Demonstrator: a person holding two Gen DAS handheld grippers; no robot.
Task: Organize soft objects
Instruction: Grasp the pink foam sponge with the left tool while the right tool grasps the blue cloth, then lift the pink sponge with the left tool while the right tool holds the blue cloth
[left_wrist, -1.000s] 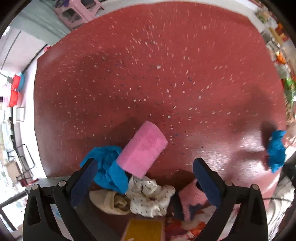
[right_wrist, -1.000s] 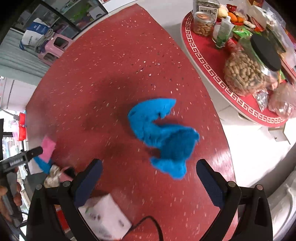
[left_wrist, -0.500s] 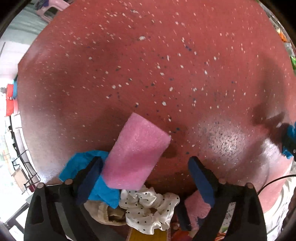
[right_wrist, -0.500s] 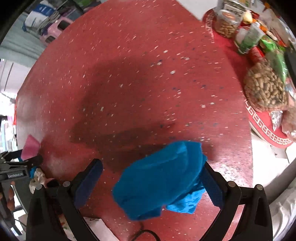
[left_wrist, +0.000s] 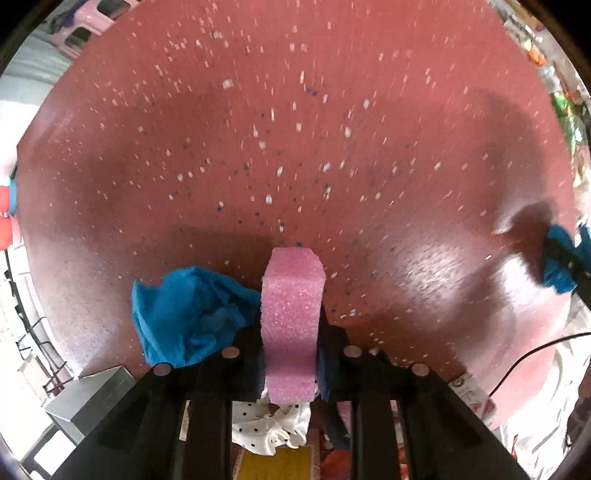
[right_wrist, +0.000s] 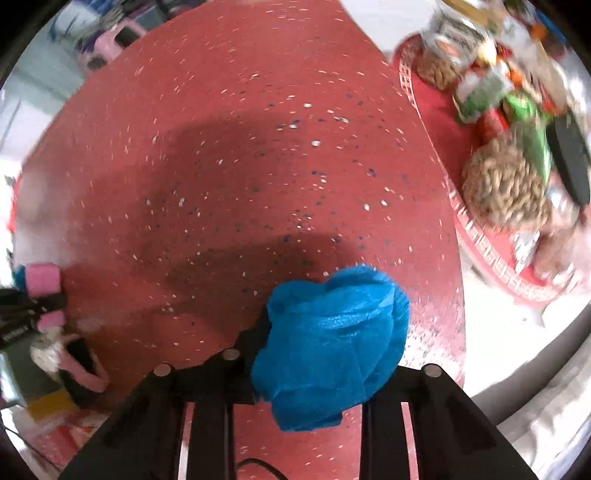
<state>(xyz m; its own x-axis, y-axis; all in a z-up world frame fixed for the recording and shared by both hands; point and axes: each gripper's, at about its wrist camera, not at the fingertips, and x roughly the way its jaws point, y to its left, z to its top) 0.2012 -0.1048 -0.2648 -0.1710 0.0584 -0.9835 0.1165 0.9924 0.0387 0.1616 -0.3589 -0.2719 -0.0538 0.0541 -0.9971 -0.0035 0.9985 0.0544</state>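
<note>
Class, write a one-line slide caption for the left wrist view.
Left tool squeezes a pink sponge beside blue cloth.

Red speckled floor (left_wrist: 332, 129) fills both views. Round red table (right_wrist: 480, 229) at right carries a peanut jar (right_wrist: 506, 192) and blurred snack packets, probably. Grey metal box (left_wrist: 88, 398) sits lower left; black cable (left_wrist: 517, 369) lower right.

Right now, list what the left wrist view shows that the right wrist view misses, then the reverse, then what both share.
Left wrist only: a second blue cloth lying beside the left gripper, and a yellow sponge below.

Right wrist only: the round snack table with its peanut jar.

Both: the pink sponge squeezed in the left gripper, the blue cloth clamped in the right gripper, and the polka-dot cloth.
</note>
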